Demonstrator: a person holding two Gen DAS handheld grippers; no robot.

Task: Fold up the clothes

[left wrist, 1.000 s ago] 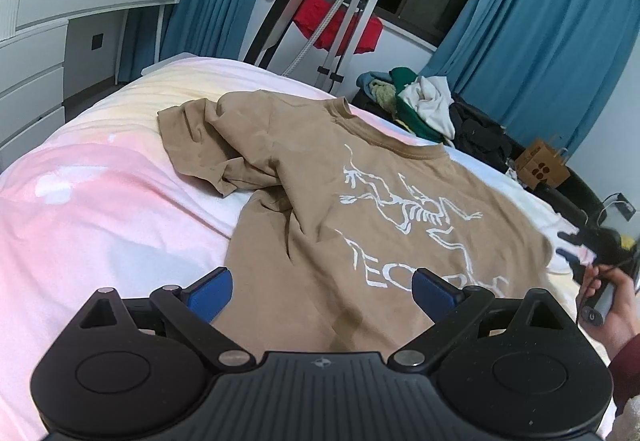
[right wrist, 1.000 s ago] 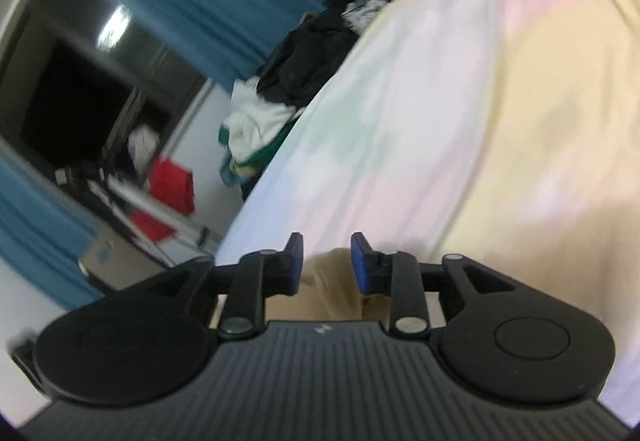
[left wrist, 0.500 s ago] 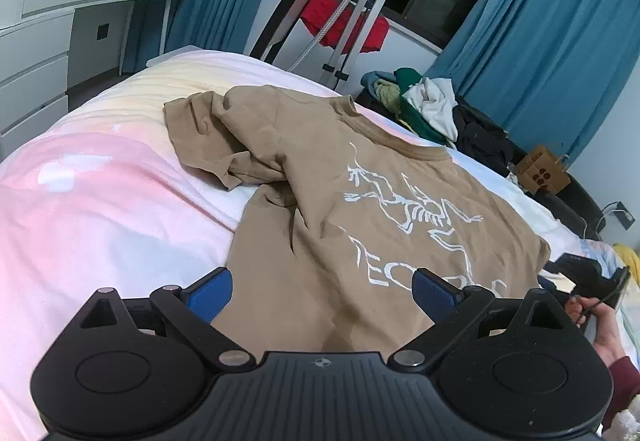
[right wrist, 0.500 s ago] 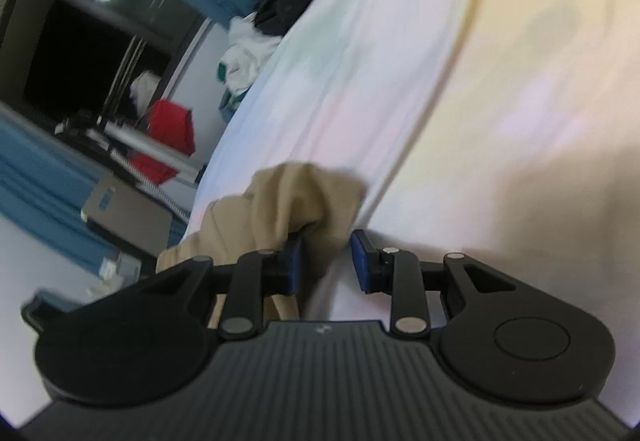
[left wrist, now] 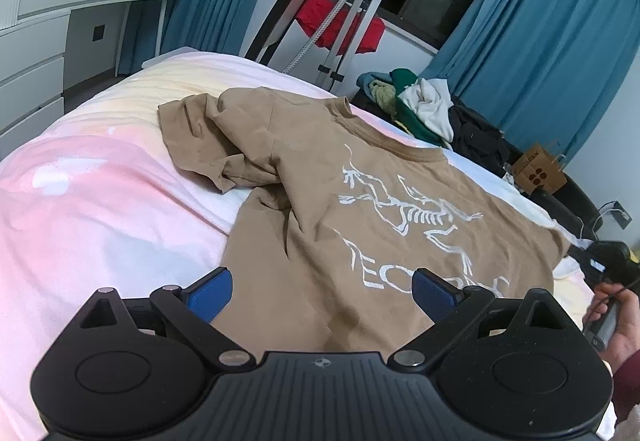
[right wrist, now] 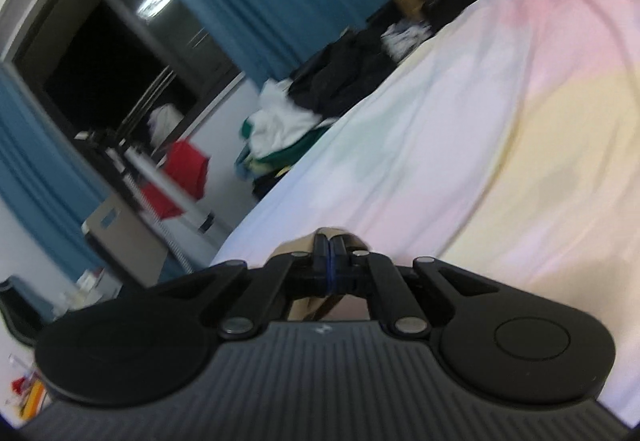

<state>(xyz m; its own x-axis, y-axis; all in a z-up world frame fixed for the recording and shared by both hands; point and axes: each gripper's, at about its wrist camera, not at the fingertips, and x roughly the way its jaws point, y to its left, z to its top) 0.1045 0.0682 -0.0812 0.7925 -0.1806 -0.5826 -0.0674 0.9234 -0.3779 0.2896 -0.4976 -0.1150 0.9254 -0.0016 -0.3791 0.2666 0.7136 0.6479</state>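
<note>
The tan T-shirt point(left wrist: 360, 209) is laid print-side up on the bed point(left wrist: 100, 209), its body spread roughly flat with the white skeleton graphic exposed. No fold is seen in the body. One sleeve point(left wrist: 208, 145) is bunched and creased at the far left, and wrinkles run down the left side panel — flattening is judged incomplete. The task is therefore assessed as being at its start: the garment is positioned, but the sleeve folds and the body folds are all left to be made.

The left gripper point(left wrist: 322, 287) is held above the near hem with its jaws spread wide and nothing between them. The right gripper point(right wrist: 329, 253) is seen with its jaws closed on a small bunch of tan fabric, judged to be the shirt's right edge — the exact point of hold cannot be told. A heap of other clothes point(left wrist: 420, 109) is seen beyond the bed.
</note>
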